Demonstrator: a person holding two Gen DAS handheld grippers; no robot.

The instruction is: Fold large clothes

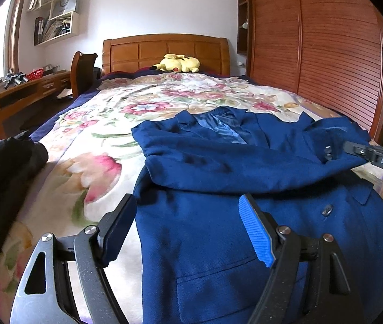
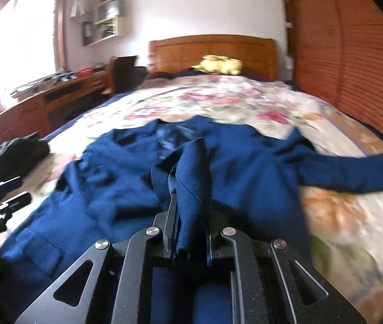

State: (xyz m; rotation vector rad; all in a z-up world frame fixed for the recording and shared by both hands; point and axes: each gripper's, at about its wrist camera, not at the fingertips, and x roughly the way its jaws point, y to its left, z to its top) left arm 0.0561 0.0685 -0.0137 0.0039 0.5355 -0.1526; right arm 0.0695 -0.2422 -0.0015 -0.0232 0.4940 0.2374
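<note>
Blue jacket [image 1: 245, 167] is lying front-up across the near part of the bed [image 1: 126, 113], collar toward the headboard [image 1: 164, 51], one sleeve already laid across the chest, the other trailing out to the right over the floral bedspread [image 2: 339, 216].

Right gripper [image 2: 188, 189] is pinching a fold of the jacket's cloth between its pads; jaws are nearly together, with fabric bunched up over them. Which edge it is holding I cannot tell for certain: the right wrist view is blurred.

Left gripper [image 1: 188, 226] is hovering spread above the jacket's lower front, near a button [image 1: 327, 210], gripping nothing.

Handling, as a judgement: cloth looks like woven suiting, lined, soft but with some body at collar and lapels. Likely moderately heavy, draping rather than holding shape; the satin lining [image 1: 218, 129] may be slippery. Best holds are probably seams, hem corners, shoulder or cuff, where layers are thick. A single-layer pinch may drag only the top layer.

Surface: the padded bedspread is soft and slightly rumpled, so cloth may catch rather than slide.

Room: wooden wardrobe [image 1: 326, 54] at right, desk [image 1: 16, 94] and chair [image 1: 83, 67] at left, yellow plush toy [image 1: 178, 63] by the headboard, dark garment [image 1: 8, 162] at the bed's left edge.
</note>
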